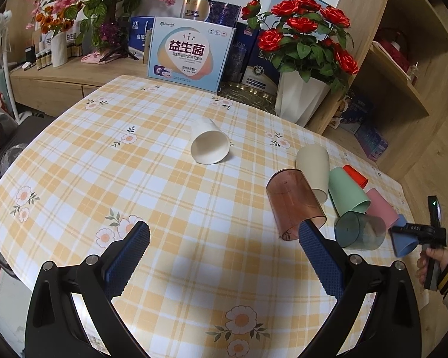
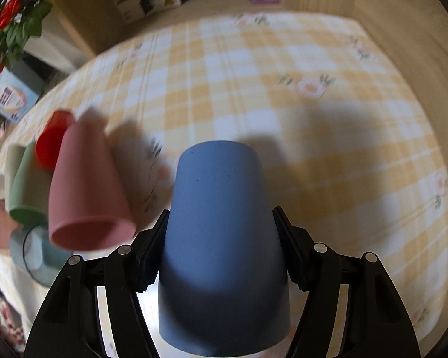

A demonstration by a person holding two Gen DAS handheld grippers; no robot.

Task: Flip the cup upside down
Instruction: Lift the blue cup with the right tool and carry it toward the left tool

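My right gripper (image 2: 221, 238) clamps a smooth matte blue cup (image 2: 221, 238), tapered and base-forward; my left gripper (image 1: 224, 256) hangs spread wide over the checked tablecloth (image 1: 164, 208).

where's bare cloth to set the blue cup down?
Free: the wide stretch of tablecloth ahead and right of the blue cup in the right hand-held gripper; also the patch between the white cup and the open left hand-held gripper. Crowded: the cluster around the pink cup, brown cup and grey-blue cup.
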